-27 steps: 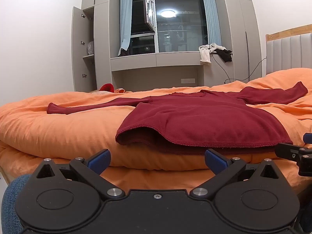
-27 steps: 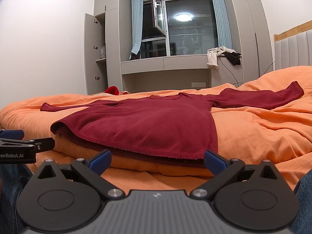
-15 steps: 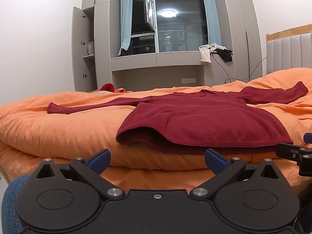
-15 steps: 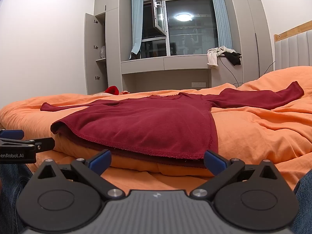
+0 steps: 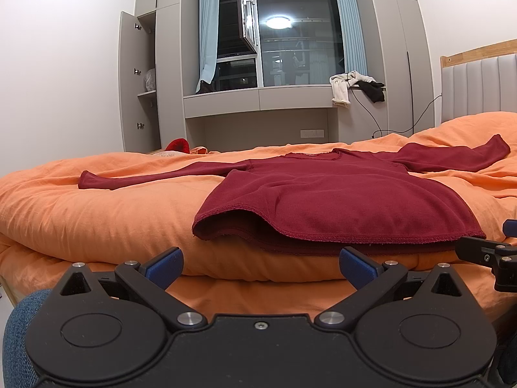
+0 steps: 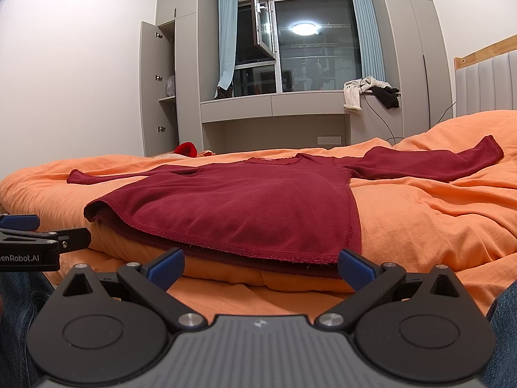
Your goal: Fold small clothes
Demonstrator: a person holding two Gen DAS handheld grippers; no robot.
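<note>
1. We hold the left gripper [image 5: 261, 266] low at the near edge of the bed, aimed slightly downward; its two blue-tipped fingers [image 5: 163, 266] stand as far apart as they go, with nothing between them.
2. Neither of its pads touches anything: the orange duvet [image 5: 97, 213] lies just beyond the tips, and the cloth is ahead of them, not against them.
3. We hold the right gripper [image 6: 261, 266] the same way, jaws spread wide and empty, its blue fingertips [image 6: 355, 270] just short of the garment's hem, with no contact that we can make out.
4. Each gripper shows at the edge of the other's view: the right one at the left wrist view's right edge, the left one at the right wrist view's left edge, so they sit side by side and near each other.
5. The dark red long-sleeved top [image 5: 323, 203] lies flat on the duvet, hem toward us, neckline away, and both sleeves stretched out to the sides.
6. At the hem's left corner the upper layer is lifted off the lower one, leaving a small gap.
7. Blue denim, a person's legs [image 6: 19, 317], shows below both grippers.
</note>
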